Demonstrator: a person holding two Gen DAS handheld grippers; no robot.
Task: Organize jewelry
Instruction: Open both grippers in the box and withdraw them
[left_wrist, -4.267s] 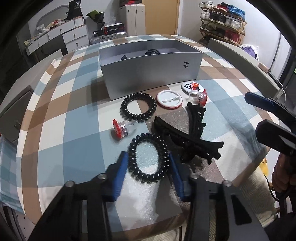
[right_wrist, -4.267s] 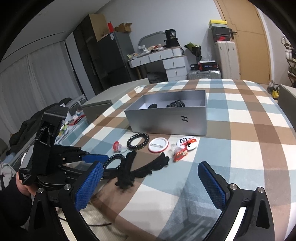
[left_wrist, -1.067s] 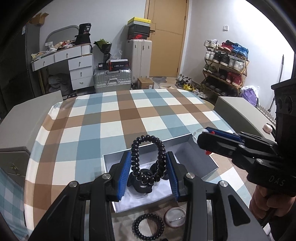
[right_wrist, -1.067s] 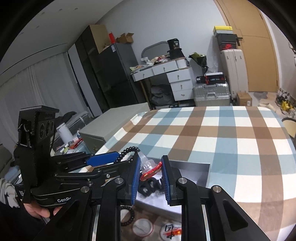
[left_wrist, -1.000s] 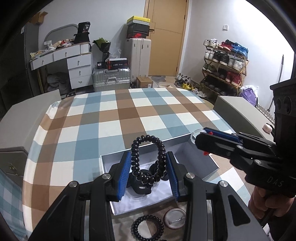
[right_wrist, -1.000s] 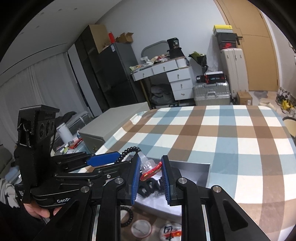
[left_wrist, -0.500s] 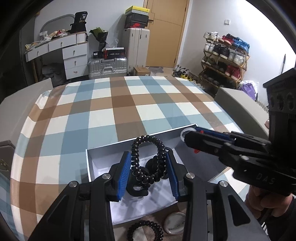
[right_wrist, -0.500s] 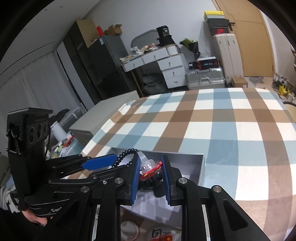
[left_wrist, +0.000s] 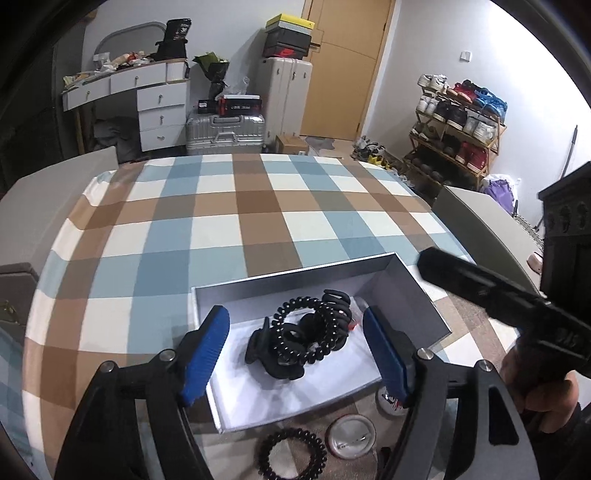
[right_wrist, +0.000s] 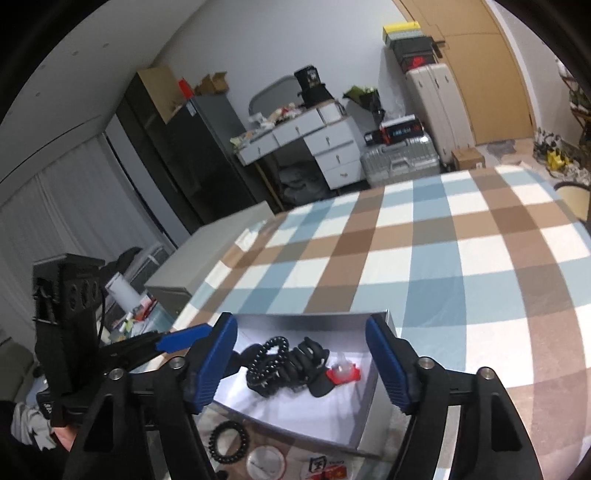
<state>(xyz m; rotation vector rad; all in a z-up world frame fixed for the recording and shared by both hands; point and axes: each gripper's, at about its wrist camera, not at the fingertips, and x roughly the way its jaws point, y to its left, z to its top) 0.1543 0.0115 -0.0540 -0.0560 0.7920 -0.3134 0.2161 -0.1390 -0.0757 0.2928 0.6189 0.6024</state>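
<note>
Grey box (left_wrist: 236, 295) on the checked worktop (left_wrist: 221, 229), long axis running left-right across the left view. Inside: one black coil hair tie (left_wrist: 314, 325) lying flat over one black claw clip (left_wrist: 273, 350), plus one red-and-clear clip (right_wrist: 343, 371). Left gripper (left_wrist: 295, 354) and right gripper (right_wrist: 301, 365): jaws opening wide, nothing between the pads. Outside the box, near its front wall: one coil tie (left_wrist: 292, 452), two round badges (left_wrist: 352, 430).

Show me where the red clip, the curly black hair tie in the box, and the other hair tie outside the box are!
red clip (right_wrist: 343, 373), right wrist view, on its red base.
curly black hair tie in the box (left_wrist: 295, 308), left wrist view, on its upper coil.
hair tie outside the box (left_wrist: 291, 452), left wrist view, on the ring's coils.
</note>
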